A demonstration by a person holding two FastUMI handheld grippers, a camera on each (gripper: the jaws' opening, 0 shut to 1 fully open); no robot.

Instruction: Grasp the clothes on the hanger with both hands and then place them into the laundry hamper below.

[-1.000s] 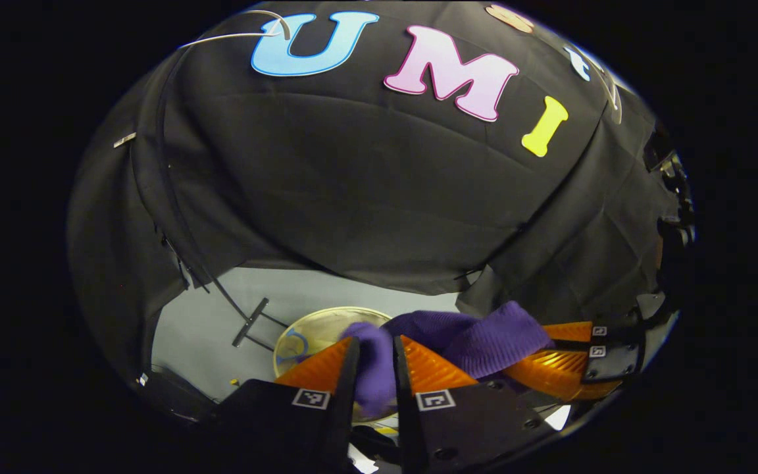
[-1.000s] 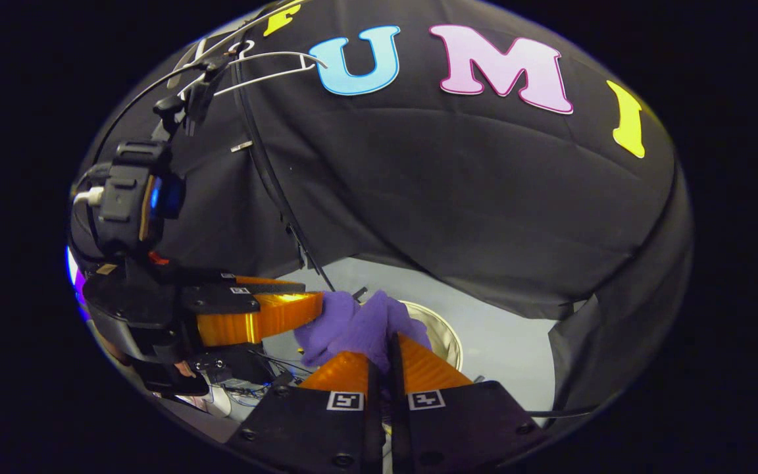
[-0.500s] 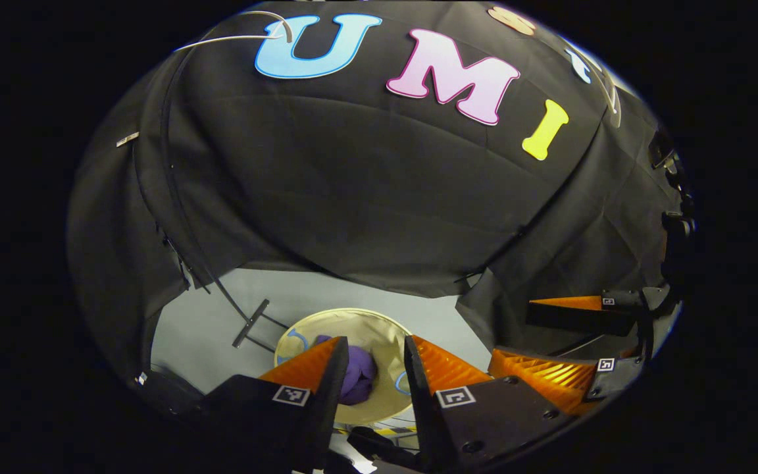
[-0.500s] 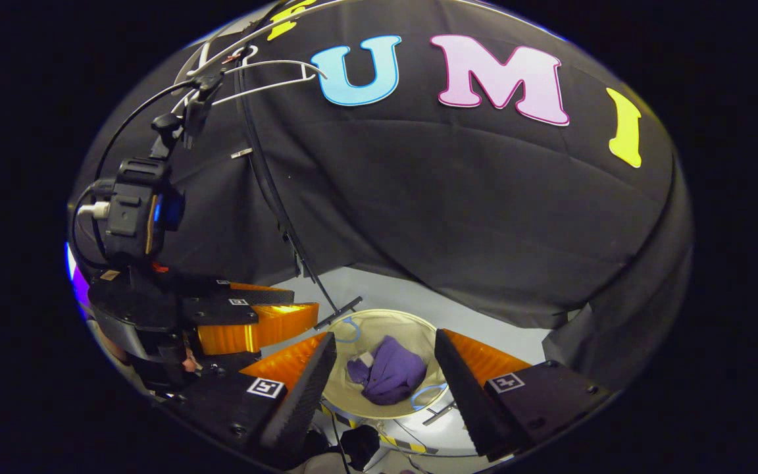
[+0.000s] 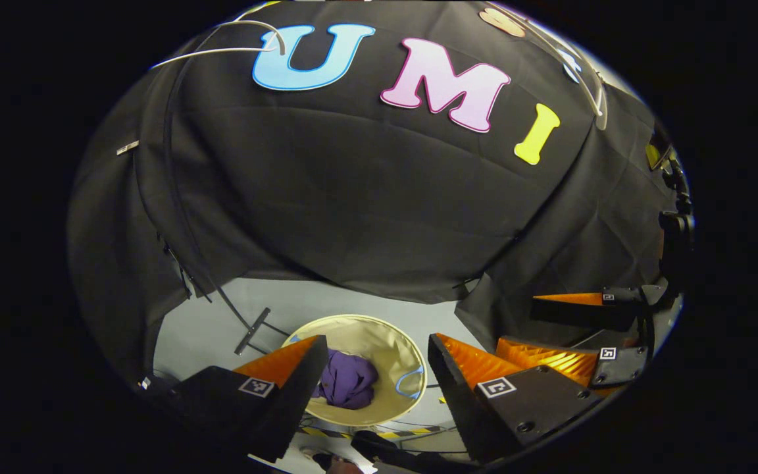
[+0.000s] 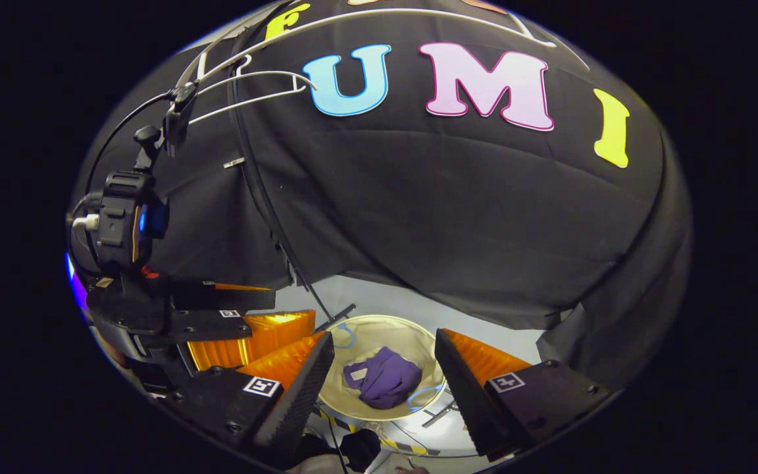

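Lying crumpled in the round hamper on the floor, the purple garment is free of both grippers. Left gripper and right gripper hover above, jaws wide apart; a second ago both clamped the cloth.

Left claw sits at the bottom of the left gripper view, jaws spread wide, nothing between the fingers. Right claw at the bottom centre of the right gripper view, jaws also spread wide and gripping nothing. Both point downward and forward. In the left gripper view the right claw shows at lower right, jaws apart. In the right gripper view the left claw shows at lower left, just beside the right one's own near finger, jaws apart, its camera body above it at mid left.
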